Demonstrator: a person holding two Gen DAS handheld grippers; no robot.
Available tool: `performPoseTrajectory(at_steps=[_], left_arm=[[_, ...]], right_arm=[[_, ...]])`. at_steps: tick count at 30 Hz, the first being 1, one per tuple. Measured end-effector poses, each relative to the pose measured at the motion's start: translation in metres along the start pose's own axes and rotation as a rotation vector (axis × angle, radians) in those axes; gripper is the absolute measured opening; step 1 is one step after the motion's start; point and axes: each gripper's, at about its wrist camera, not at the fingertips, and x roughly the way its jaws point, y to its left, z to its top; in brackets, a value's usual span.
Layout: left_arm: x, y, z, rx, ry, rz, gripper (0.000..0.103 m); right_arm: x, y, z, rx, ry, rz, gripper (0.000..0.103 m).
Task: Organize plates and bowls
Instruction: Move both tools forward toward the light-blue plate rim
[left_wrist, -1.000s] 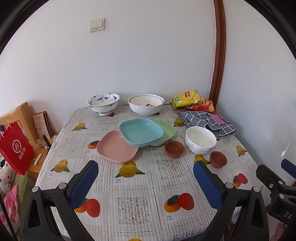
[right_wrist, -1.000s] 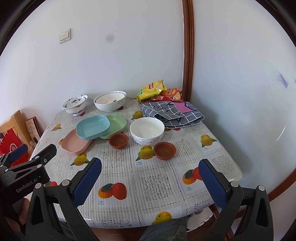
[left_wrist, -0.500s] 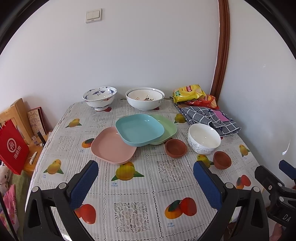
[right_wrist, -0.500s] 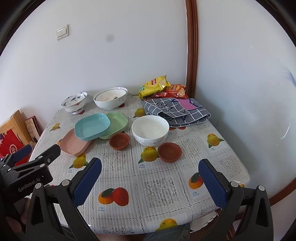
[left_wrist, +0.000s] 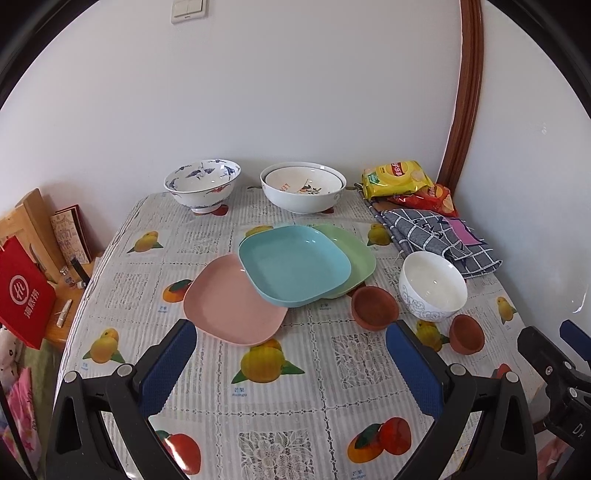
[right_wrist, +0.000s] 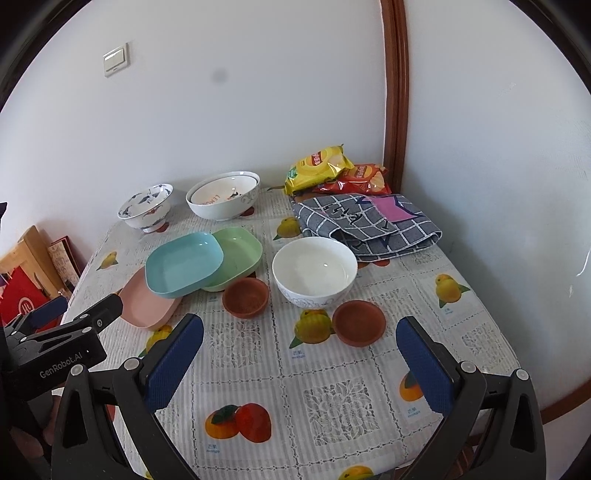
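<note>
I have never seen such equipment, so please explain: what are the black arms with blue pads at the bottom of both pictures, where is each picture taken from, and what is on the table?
There is no robot here. A person holds two hand tools, each a two-finger gripper with a wide-angle camera looking forward along its fingers. One picture comes from the left gripper, the other from the right gripper. The blue pads are the fingertips. Both grippers are open and hold nothing.

On the table, under a fruit-print cloth, lie three overlapping plates: the blue plate on top of the pink plate and the green plate. Nearby stand a white bowl and two small brown bowls. At the back are a blue-patterned bowl, a large white bowl, snack bags and a folded checked cloth.
</note>
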Motion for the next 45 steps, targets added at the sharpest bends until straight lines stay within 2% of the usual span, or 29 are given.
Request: performPoseTrajectory(at_steps=[6,14,32,42,45], left_arm=[[0.019,0.008,0.022,-0.008,0.006,0.008,0.103],[0.055,0.024,0.044,-0.027,0.047,0.018,0.103],[0.137,0.058,0.063,-0.086,0.144,0.036,0.103],[0.179,0.069,0.065,-0.098,0.166,0.035,0.101],[0.192,0.067,0.066,-0.084,0.180,0.022,0.092]], right_arm=[[0.024,0.012,0.021,-0.005,0.024,0.038,0.103],[0.062,0.033,0.040,-0.030,0.057,0.047,0.103],[0.147,0.064,0.068,-0.081,0.116,0.067,0.097],[0.195,0.091,0.068,-0.131,0.174,0.097,0.082],[0.208,0.095,0.063,-0.141,0.203,0.101,0.080]])
